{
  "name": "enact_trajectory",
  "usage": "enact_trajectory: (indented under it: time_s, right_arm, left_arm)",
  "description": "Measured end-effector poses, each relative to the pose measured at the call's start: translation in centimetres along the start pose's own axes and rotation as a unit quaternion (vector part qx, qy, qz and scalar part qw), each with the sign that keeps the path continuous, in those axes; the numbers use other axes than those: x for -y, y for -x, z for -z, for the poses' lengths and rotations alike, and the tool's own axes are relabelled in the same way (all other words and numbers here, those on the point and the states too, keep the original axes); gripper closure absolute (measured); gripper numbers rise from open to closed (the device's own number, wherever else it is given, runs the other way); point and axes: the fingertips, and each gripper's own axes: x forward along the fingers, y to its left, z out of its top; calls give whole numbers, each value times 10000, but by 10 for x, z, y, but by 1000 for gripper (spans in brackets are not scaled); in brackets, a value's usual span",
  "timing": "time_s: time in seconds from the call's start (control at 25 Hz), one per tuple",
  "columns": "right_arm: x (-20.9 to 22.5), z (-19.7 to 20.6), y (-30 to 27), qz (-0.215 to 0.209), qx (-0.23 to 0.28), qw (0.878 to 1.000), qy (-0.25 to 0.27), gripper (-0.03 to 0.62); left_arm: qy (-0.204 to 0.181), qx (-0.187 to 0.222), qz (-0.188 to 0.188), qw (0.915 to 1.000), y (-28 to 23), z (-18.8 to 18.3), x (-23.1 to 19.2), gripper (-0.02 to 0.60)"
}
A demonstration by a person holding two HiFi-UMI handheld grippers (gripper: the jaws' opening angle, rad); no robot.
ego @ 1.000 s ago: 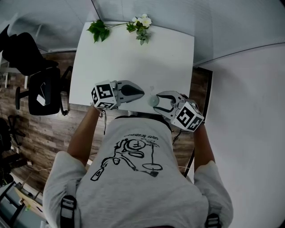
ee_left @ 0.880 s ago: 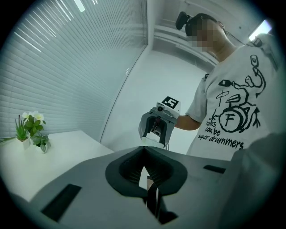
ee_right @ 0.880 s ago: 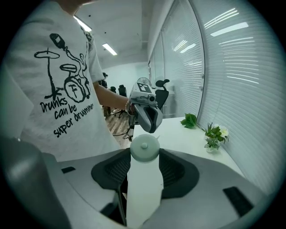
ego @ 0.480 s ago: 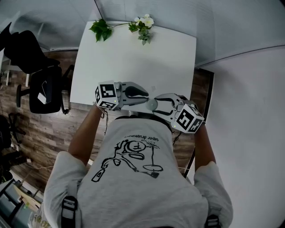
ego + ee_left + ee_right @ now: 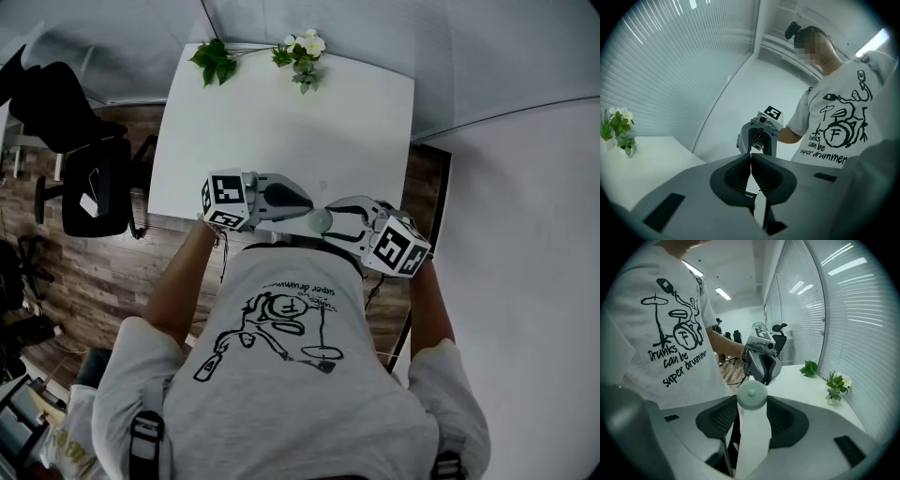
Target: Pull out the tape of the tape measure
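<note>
Head view: at the 6 o'clock edge of the white worktop (image 5: 281, 122), the left tool (image 5: 307, 200) is held with its jaws pressed together. At its 4 o'clock, the right tool (image 5: 329, 221) is clamped on the round tape measure (image 5: 321, 220).

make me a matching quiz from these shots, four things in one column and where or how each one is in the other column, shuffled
Things:
1. left claw
2. right claw
3. white flowers
4. office chair

Places or states:
A. at the far edge of the table
B. jaws together
C. on the wood floor beside the table
D. around the round tape measure

Pairs: 1-B, 2-D, 3-A, 4-C
</note>
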Motion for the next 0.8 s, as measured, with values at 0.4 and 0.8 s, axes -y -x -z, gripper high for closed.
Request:
enact_trajectory:
  time_s: [0.4, 0.8]
  right_arm:
    - [3, 7, 1, 46, -70, 9995, -303, 385]
    - [16, 19, -1, 135, -211, 9987, -436, 385]
  left_arm:
    - [106, 1, -240, 9997, 17, 4, -5, 561]
    - [259, 39, -649, 9975, 34, 12, -19, 561]
